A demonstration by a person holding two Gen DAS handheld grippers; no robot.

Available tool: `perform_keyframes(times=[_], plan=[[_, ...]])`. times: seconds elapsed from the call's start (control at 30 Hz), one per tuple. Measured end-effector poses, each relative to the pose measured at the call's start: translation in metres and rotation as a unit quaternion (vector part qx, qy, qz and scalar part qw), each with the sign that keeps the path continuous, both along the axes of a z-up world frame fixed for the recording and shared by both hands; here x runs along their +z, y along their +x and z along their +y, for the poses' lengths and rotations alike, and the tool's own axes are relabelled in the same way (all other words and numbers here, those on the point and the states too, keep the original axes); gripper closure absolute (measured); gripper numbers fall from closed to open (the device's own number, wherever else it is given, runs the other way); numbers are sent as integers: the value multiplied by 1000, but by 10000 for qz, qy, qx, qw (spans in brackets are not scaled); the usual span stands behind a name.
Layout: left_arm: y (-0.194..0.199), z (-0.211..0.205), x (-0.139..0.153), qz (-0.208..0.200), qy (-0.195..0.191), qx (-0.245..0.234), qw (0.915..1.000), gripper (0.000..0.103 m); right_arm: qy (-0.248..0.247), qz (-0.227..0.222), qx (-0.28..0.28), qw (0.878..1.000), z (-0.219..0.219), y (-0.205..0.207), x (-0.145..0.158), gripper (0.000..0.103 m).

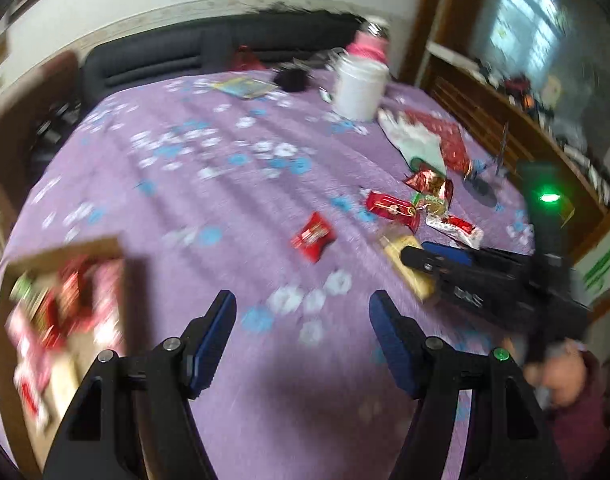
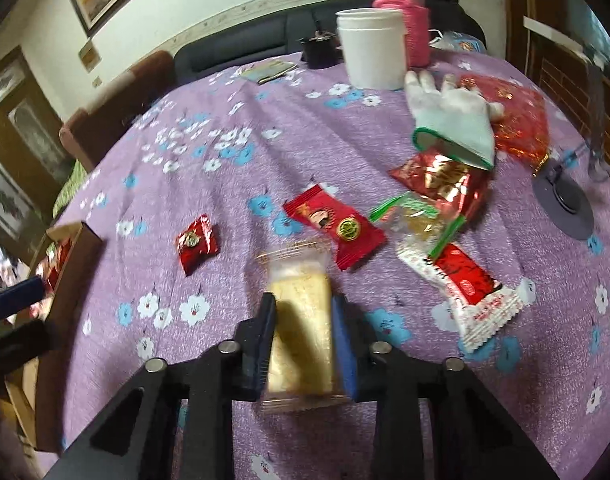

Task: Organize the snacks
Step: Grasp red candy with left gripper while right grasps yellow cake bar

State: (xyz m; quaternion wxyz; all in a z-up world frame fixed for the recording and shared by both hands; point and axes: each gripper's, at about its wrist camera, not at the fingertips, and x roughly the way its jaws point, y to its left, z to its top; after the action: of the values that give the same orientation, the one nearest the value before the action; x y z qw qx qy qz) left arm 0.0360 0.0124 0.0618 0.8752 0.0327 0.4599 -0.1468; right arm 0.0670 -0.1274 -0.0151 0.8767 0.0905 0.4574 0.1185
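Partly done, by the look of it: the cardboard box [image 1: 65, 320] at the table's left edge already holds several wrappers, while about 5 snacks lie loose. The right gripper [image 2: 303, 340] clamps a yellow cake packet [image 2: 301, 332]; the left gripper [image 1: 303, 332] hangs unclenched, empty, over bare purple tablecloth [image 1: 193, 184].

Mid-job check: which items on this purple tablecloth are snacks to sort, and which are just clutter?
Job items: clear-wrapped yellow cake held in the right gripper; small red foil candy; red rectangular snack packet; red-and-white wrapped bar; cardboard box of snacks.

Clutter: white plastic tub; white work glove; pink-sleeved bottle.
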Motion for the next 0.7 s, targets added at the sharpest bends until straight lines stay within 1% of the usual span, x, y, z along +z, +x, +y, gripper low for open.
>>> perform_keyframes(times=[0.1,0.13,0.23,0.27,0.33,0.37,0.4,0.43,0.47,0.5,0.57,0.6,0.63,0.67,0.7], plan=[[32,-27,-25,-27,474,-186,9987,36,201,28,3,9998,-9,1,0,85],[39,-32,-32,-2,549,-223,9982,38,197,54,26,9998,-9,1,-1,85],[62,-41,-49,50,776,-284,9966,38,207,37,218,9995,-5,3,-3,84],[66,-43,-52,8,829,-334,9960,38,195,39,217,9996,-4,4,-3,81],[74,-49,-61,-47,1091,-412,9932,40,241,105,318,9991,0,6,-5,54],[76,-51,-65,-9,1148,-435,9924,45,266,74,373,9989,2,5,-4,48],[77,-50,-65,-31,1017,-475,9937,61,233,67,428,9988,5,4,-3,40],[79,-50,-65,60,870,-522,9948,83,181,27,482,9987,9,2,-2,40],[80,-50,-64,136,786,-505,9955,84,106,9,539,9985,13,0,-2,40],[79,-49,-63,119,817,-432,9956,84,-27,8,584,9983,18,0,-4,40],[78,-45,-62,135,754,-375,9964,84,-428,-104,656,9969,28,-3,-4,42],[75,-42,-61,161,735,-313,9967,84,-704,-159,680,9951,35,-6,-5,49],[72,-39,-58,171,678,-277,9972,84,-947,-207,677,9930,39,-8,-5,62],[68,-35,-55,178,597,-250,9977,84,-1027,-218,684,9921,40,-9,-5,65],[62,-32,-50,177,514,-221,9983,84,-923,-185,685,9932,38,-8,-5,67]])
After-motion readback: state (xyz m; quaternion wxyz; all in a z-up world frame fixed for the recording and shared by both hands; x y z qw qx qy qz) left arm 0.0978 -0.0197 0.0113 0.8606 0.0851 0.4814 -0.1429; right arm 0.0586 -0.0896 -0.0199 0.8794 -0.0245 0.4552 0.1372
